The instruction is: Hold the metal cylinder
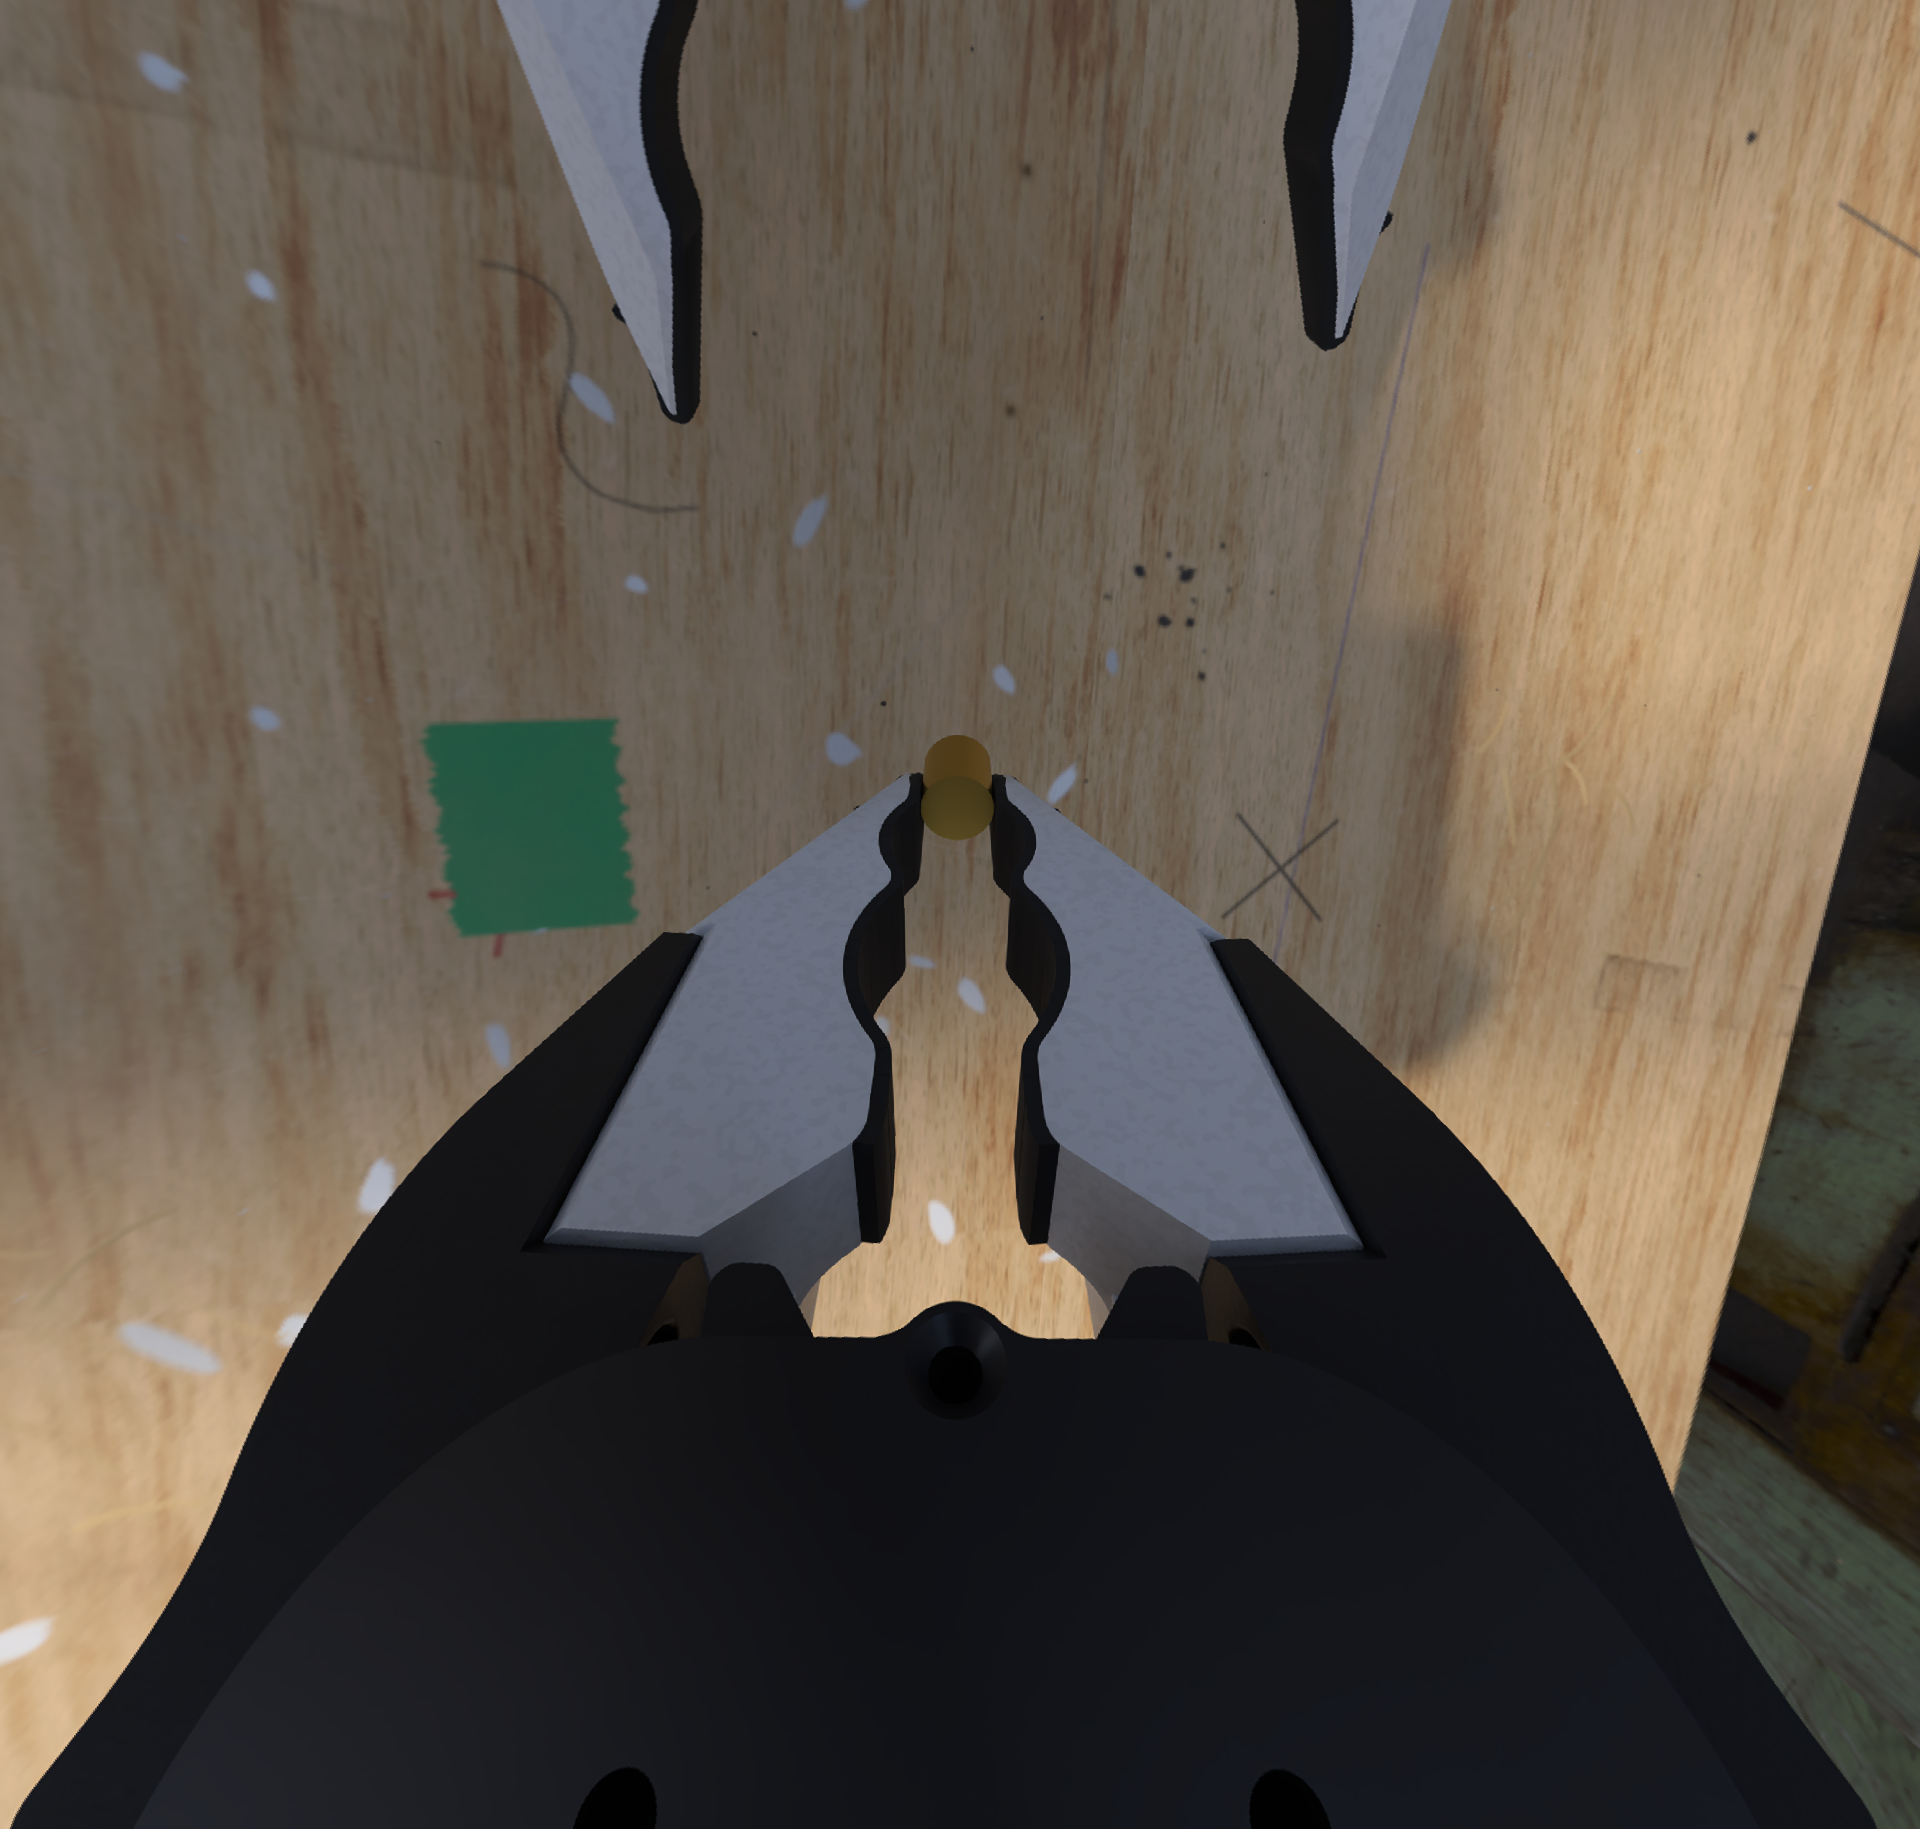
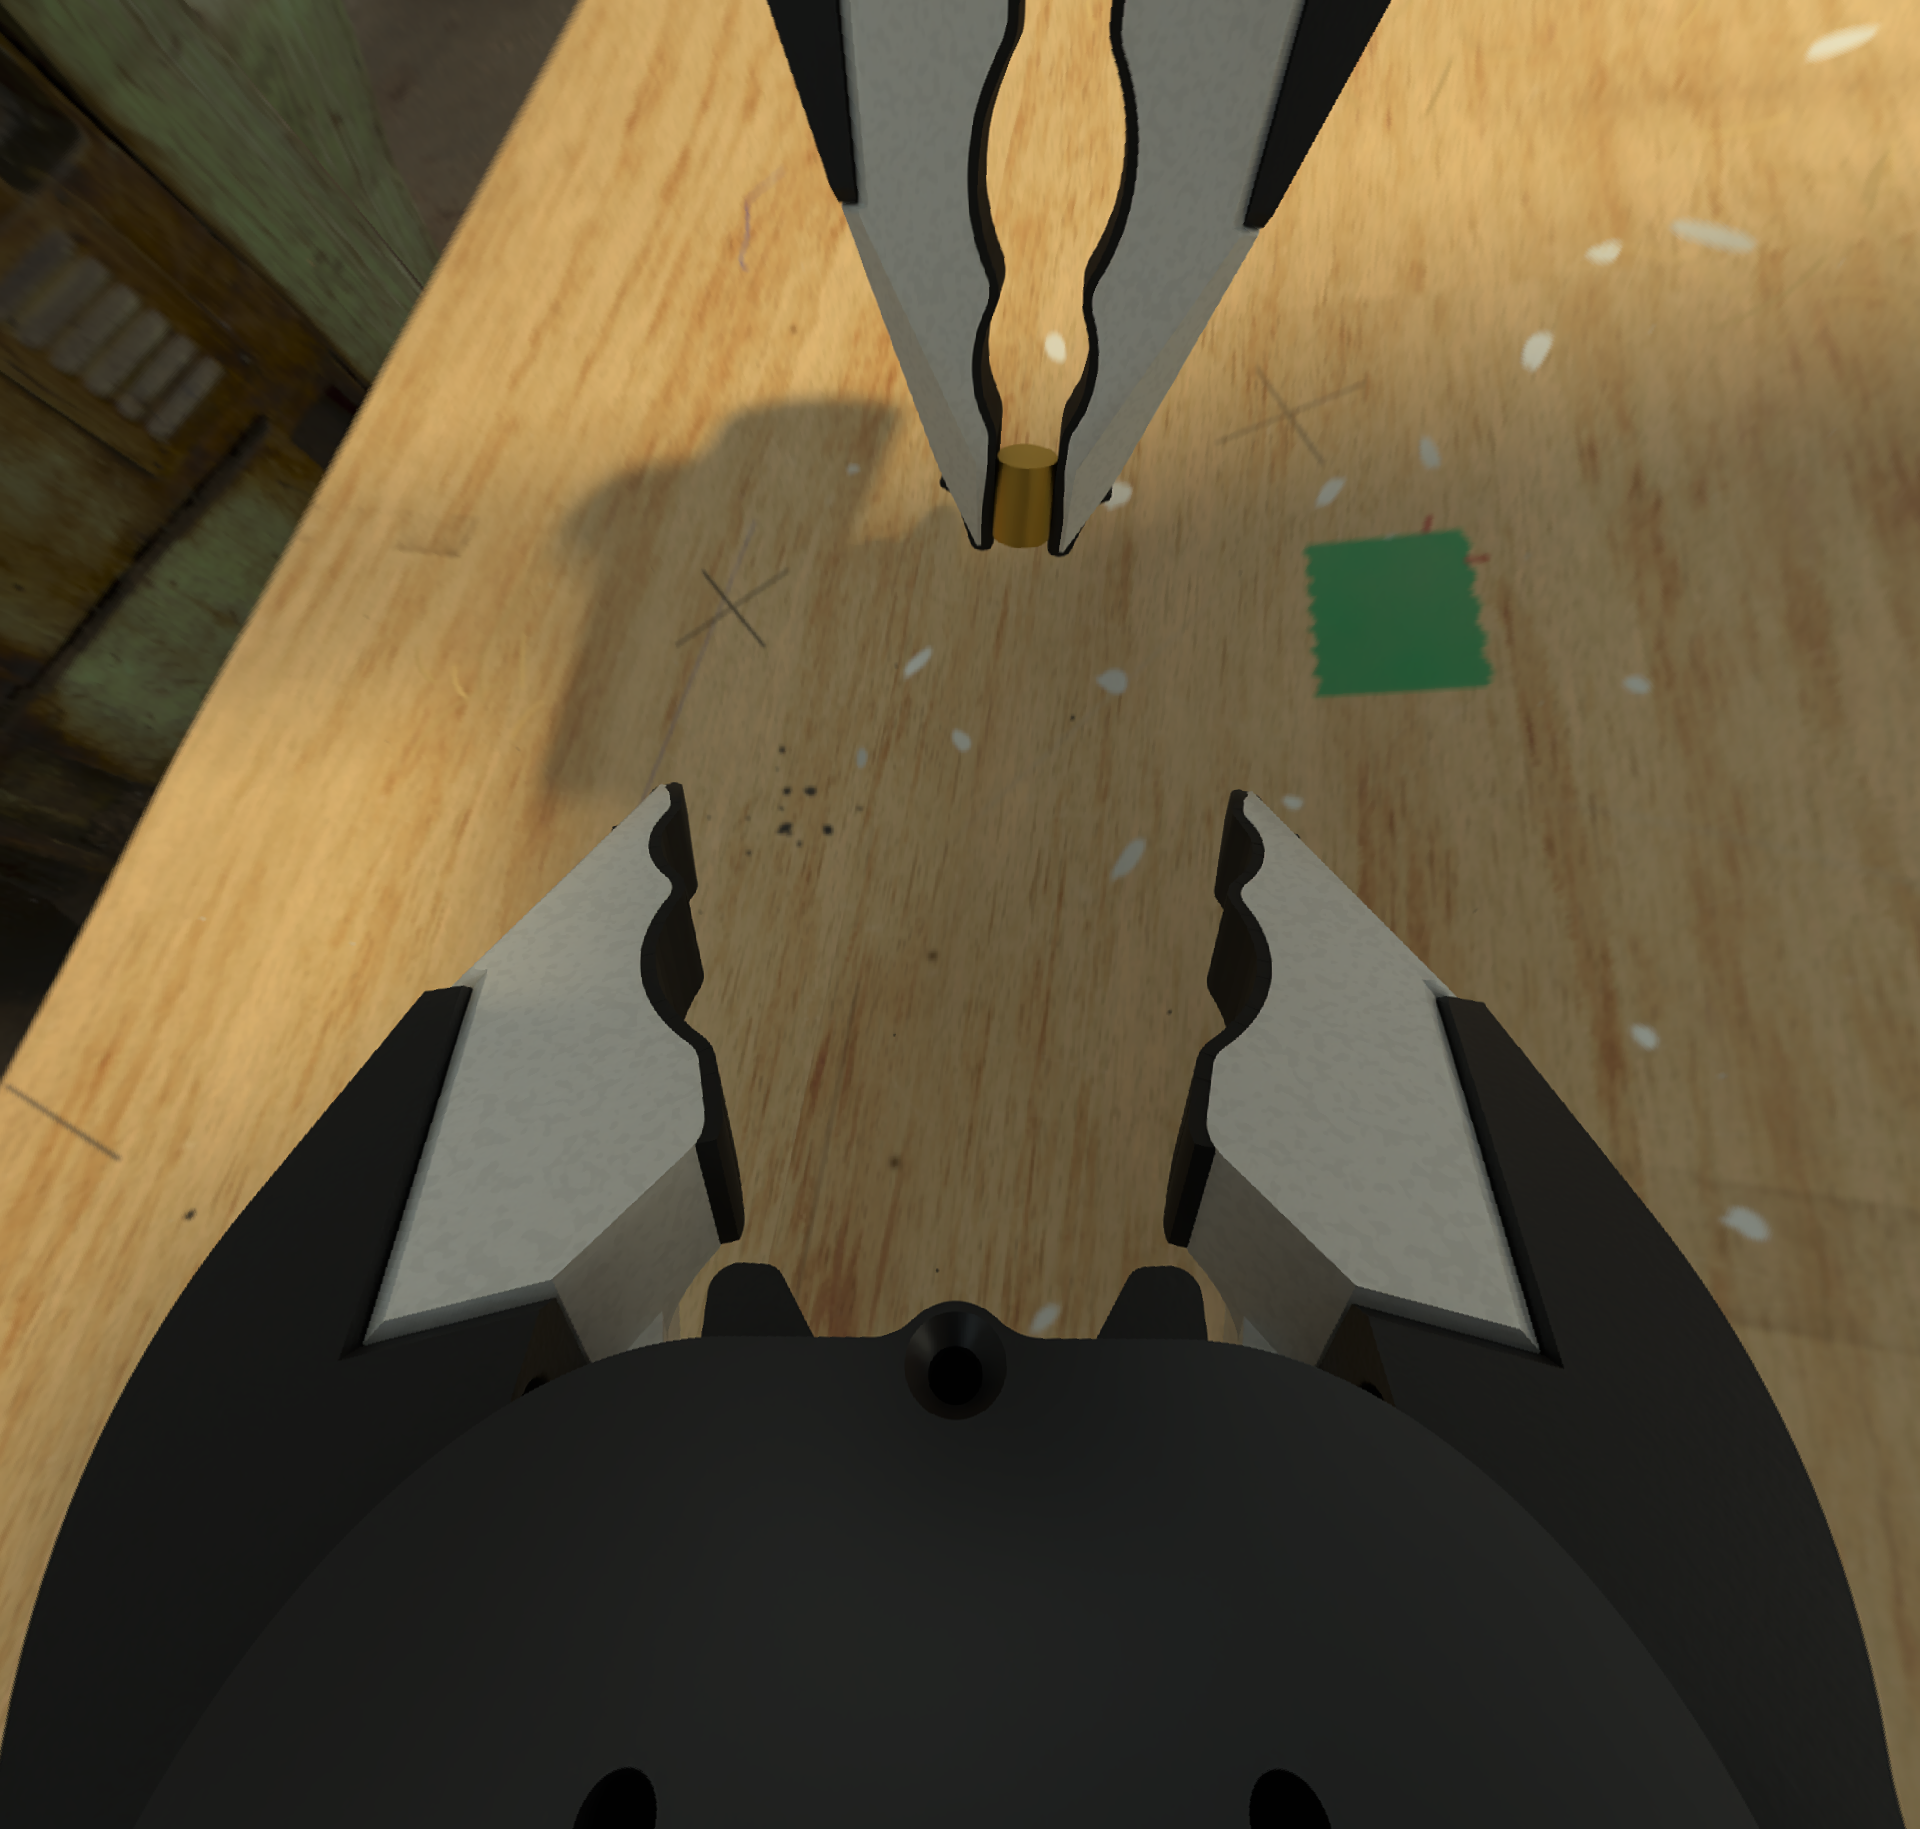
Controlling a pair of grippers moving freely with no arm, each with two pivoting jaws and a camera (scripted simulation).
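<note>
Brass-coloured metal cylinder (image 1: 955,800) sits pinched upright at the very tips of your left gripper (image 1: 956,792), its lower part hidden behind the fingers above the wooden workbench (image 1: 312,532), while your right gripper (image 2: 951,792) hangs spread wide and empty, facing it near the green tape patch (image 2: 1395,616).

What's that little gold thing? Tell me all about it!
The metal cylinder is a short, stubby peg with a brassy gold shine, a flat round top and smooth sides. It stands upright, pinched at the very tips of the left claw, one finger pressing each side. Whether its bottom touches the wooden table or hangs just above it cannot be told. The right claw is open and apart from it.
</note>
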